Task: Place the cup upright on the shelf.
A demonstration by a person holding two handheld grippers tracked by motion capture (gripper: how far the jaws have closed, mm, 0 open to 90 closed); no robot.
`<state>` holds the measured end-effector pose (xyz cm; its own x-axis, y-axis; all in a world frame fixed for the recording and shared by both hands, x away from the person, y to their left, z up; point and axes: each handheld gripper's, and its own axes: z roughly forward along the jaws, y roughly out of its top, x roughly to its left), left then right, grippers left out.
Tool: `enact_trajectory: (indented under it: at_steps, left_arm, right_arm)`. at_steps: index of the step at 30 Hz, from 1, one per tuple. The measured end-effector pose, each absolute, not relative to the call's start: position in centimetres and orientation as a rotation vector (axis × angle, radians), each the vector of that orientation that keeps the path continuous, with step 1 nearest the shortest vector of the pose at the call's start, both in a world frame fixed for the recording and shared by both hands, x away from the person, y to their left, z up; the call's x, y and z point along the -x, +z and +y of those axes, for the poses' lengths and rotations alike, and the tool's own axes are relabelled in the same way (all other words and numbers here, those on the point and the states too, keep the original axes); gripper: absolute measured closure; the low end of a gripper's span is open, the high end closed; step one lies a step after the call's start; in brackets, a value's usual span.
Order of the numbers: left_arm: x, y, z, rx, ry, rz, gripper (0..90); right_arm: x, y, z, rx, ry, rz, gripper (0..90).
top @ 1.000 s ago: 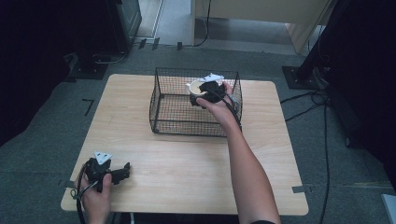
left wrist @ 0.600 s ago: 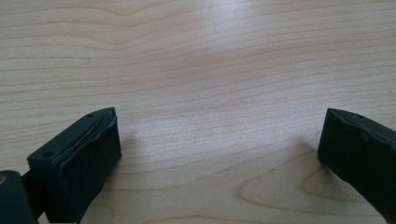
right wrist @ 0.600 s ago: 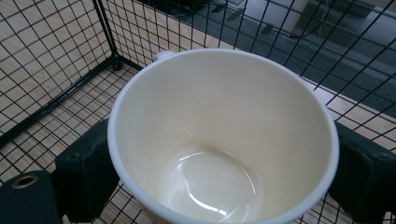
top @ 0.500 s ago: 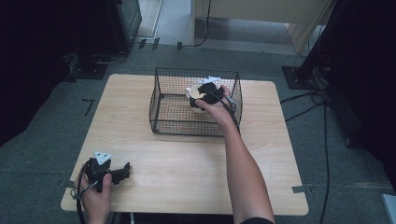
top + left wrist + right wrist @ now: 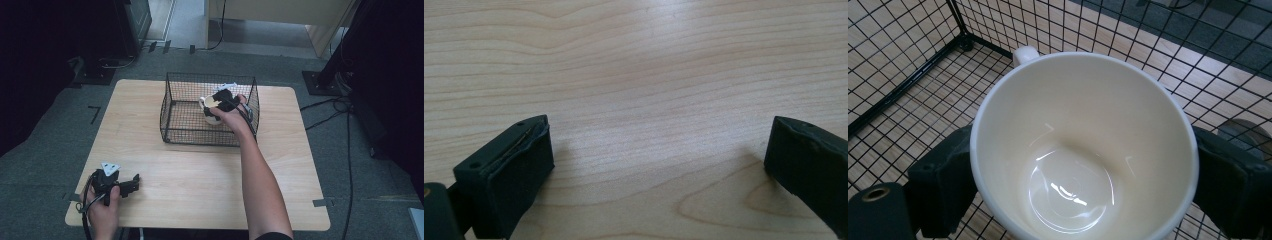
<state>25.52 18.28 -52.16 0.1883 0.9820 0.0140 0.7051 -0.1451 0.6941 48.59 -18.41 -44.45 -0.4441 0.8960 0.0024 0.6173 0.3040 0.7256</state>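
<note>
The right gripper [image 5: 223, 100] is clamped on a cream ceramic mug [image 5: 1083, 145], one jaw on each side of the outer wall just below the rim. The mug is upright and empty, with its handle pointing away from the gripper. It sits inside the black wire basket [image 5: 172, 117], toward the basket's right half; whether its base rests on the basket floor or hangs just above it cannot be told.

Handling notes for the mug:
- Likely rigid and moderately heavy for its size; the wall will not yield under jaw pressure.
- The glazed surface reflects light and is probably slippery, so the hold depends on pad friction.
- Fragile: contact with the basket wires or a drop onto the desk could chip or crack it.
- The present grip across the body, opposite walls, is a sound one; the handle is a narrower alternative.

The left gripper [image 5: 120, 184] rests on the near left corner of the desk [image 5: 200, 170], its jaws wide apart with nothing between them.

The desk is a pale wood-grain top with rounded corners, flat and smooth. It stands on grey carpet. Cables run across the floor at the right, and dark equipment stands at the far left and far right.
</note>
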Motion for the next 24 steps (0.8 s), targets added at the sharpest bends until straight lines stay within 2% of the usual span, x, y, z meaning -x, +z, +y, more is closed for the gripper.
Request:
enact_trajectory:
  at_steps: [2, 4, 24]
  left_arm:
    - [-25.5, -52.2, 18.3, -1.917, 0.651, 1.575, 0.0]
    - [-25.5, -52.2, 18.3, -1.917, 0.651, 1.575, 0.0]
    - [-25.5, -52.2, 18.3, -1.917, 0.652, 1.575, 0.0]
  right_arm:
    - [-48.5, -44.4, -18.5, -1.349, 0.924, 2.17, 7.4]
    - [-48.5, -44.3, -18.5, -1.337, 0.92, 2.174, 0.0]
    - [-47.1, -40.2, -20.5, -1.288, 1.117, 2.014, 0.0]
